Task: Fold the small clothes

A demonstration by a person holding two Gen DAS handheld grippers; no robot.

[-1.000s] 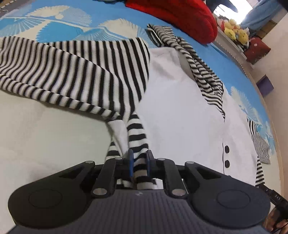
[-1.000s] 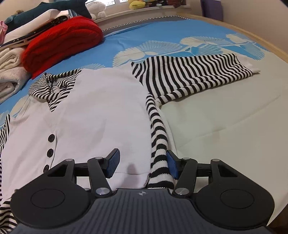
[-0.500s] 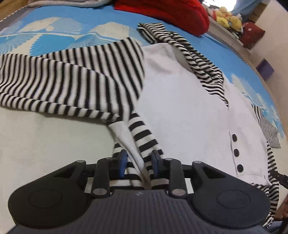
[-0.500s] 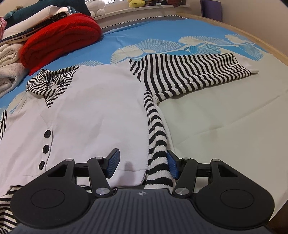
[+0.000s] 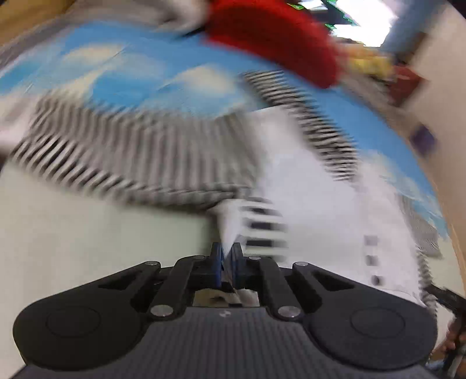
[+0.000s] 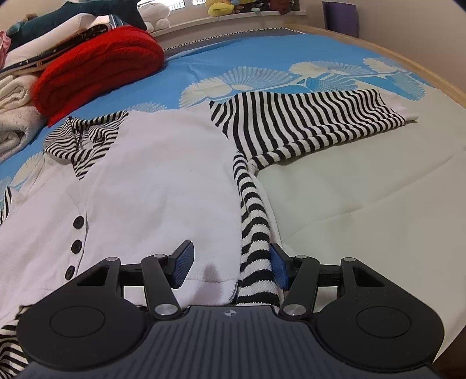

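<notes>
A white top [image 6: 163, 180] with black buttons [image 6: 77, 246], a striped collar and striped sleeves lies flat on the bed. One striped sleeve [image 6: 305, 122] stretches out to the right. My right gripper [image 6: 231, 265] stands open over the hem, with the white hem and the striped side strip [image 6: 253, 233] between its fingers. The left wrist view is blurred by motion. There my left gripper [image 5: 227, 262] has its jaws closing tight, and its pads pinch the white and striped edge of the top [image 5: 233, 221] below the sleeve [image 5: 131, 157].
A folded red knit [image 6: 99, 70] and stacked towels [image 6: 14, 116] lie at the back left on the blue patterned cover [image 6: 262, 49]. Plush toys [image 6: 221, 5] sit on the sill behind. The wooden bed edge [image 6: 407, 64] curves along the right, beside the cream part of the cover [image 6: 364, 204].
My left gripper loosened on the striped edge, then closed on it again nearer the white fabric, and it is moving fast. The right gripper has stayed still and open.
</notes>
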